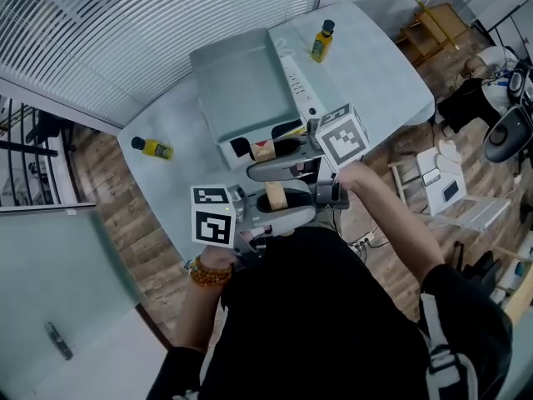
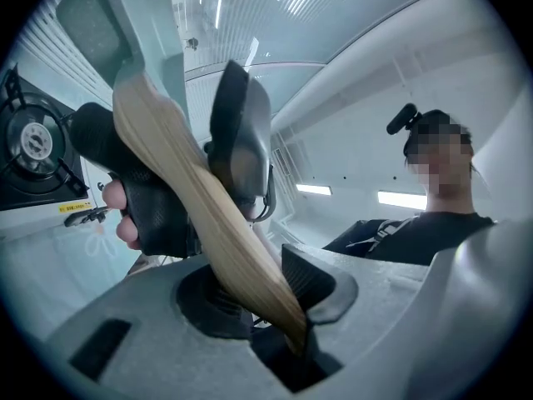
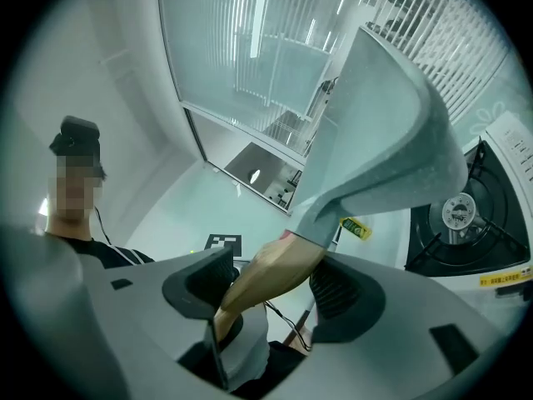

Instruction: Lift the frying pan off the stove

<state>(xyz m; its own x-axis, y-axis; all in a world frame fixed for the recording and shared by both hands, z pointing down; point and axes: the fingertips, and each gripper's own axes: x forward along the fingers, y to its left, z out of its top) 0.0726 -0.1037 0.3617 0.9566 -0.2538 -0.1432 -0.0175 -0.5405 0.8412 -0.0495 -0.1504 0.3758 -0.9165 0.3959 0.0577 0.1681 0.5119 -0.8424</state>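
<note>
A square grey frying pan (image 1: 241,82) hangs above the white stove (image 1: 301,90) on the table and hides most of it. Its wooden handle (image 1: 275,197) runs back toward me through both grippers. My right gripper (image 1: 275,150) is shut on the handle close to the pan; in the right gripper view the handle (image 3: 275,273) sits between both pads of that gripper (image 3: 266,286), with the pan (image 3: 383,132) over the burner (image 3: 458,215). My left gripper (image 1: 279,200) holds the handle's end; in the left gripper view the wood (image 2: 191,190) lies between the jaws of the left gripper (image 2: 266,307).
Two yellow bottles stand on the pale table (image 1: 375,65), one (image 1: 322,40) at the far right and one (image 1: 154,147) at the left edge. Window blinds run along the far side. A stool and equipment stand on the wooden floor at the right.
</note>
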